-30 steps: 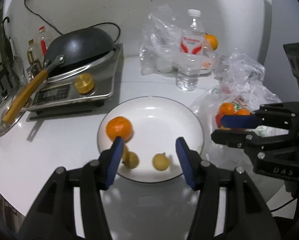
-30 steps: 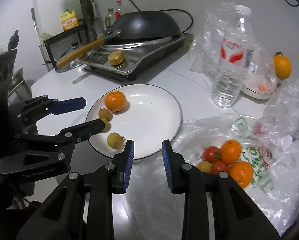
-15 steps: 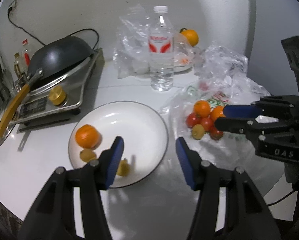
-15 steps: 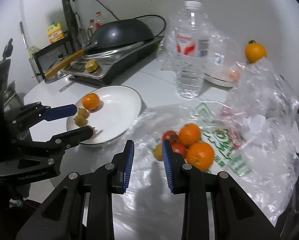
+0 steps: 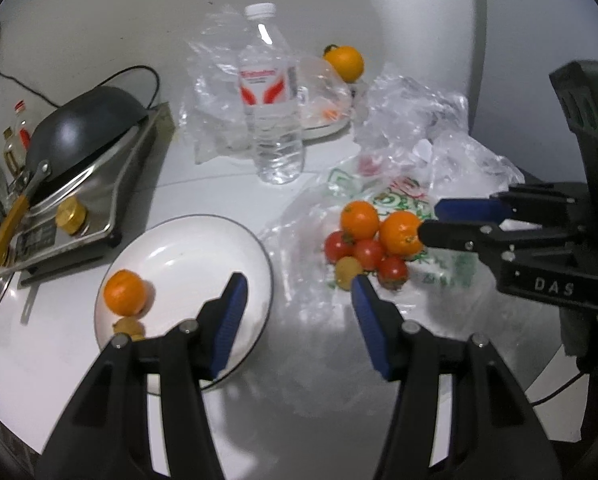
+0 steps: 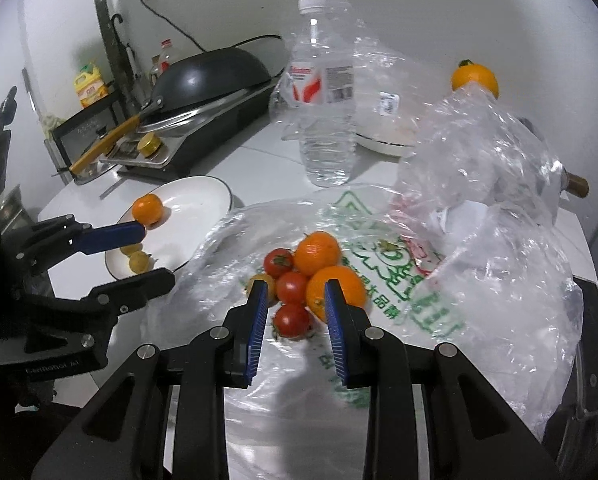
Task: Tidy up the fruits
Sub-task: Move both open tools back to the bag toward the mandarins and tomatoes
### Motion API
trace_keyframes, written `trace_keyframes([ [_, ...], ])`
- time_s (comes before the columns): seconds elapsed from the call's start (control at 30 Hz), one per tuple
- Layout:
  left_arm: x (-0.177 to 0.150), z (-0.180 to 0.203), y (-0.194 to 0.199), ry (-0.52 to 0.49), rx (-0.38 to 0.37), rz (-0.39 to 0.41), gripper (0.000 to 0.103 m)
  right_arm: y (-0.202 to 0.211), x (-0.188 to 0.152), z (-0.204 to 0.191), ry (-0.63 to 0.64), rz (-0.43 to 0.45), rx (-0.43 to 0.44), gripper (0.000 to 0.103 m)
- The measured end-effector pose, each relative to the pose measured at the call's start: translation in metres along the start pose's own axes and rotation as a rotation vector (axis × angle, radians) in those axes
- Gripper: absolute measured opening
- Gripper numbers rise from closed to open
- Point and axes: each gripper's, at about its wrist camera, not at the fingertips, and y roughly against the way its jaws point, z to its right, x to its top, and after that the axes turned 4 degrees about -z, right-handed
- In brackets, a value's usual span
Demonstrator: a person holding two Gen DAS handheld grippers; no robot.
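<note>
A white plate (image 5: 187,248) holds one orange (image 5: 124,292) and small yellow fruits (image 5: 129,326). To its right, on a flattened printed plastic bag (image 6: 383,248), lies a pile of two oranges (image 6: 319,252), three red tomatoes (image 6: 291,286) and a yellow fruit (image 5: 348,270). My left gripper (image 5: 299,300) hangs open and empty between the plate and the pile. My right gripper (image 6: 295,308) hovers over the near side of the pile, its jaws a narrow gap apart and gripping nothing. One tomato (image 6: 293,320) shows through that gap.
A water bottle (image 5: 273,120) stands behind the pile. A dark wok sits on an induction cooker (image 5: 83,128) at the back left. Another orange (image 5: 345,62) rests near a dish at the back. Crumpled clear bags (image 6: 479,152) rise at the right.
Both grippers have swung right, from over the plate to the fruit pile on the bag. Neither jaw opening has changed and nothing was picked up.
</note>
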Motion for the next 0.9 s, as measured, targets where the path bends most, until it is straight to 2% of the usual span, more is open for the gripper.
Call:
trace_keyframes([
  [0.43,0.014,0.031,-0.035,-0.052,-0.034,-0.065,0.055,-0.015,0.001,0.031,-0.021,-0.023,0.025,0.031],
  [0.5,0.015,0.034,-0.040,-0.054,-0.035,-0.069,0.055,-0.018,0.002,0.033,-0.021,-0.028,0.036,0.040],
  [0.57,0.015,0.035,-0.045,-0.056,-0.035,-0.078,0.054,-0.021,0.002,0.034,-0.019,-0.036,0.048,0.042],
  [0.7,0.014,0.036,-0.055,-0.065,-0.026,-0.098,0.046,-0.031,0.004,0.031,-0.009,-0.053,0.071,0.042],
  [0.9,0.012,0.040,-0.066,-0.100,-0.027,-0.120,0.038,-0.040,0.007,0.034,-0.017,-0.061,0.075,0.045],
])
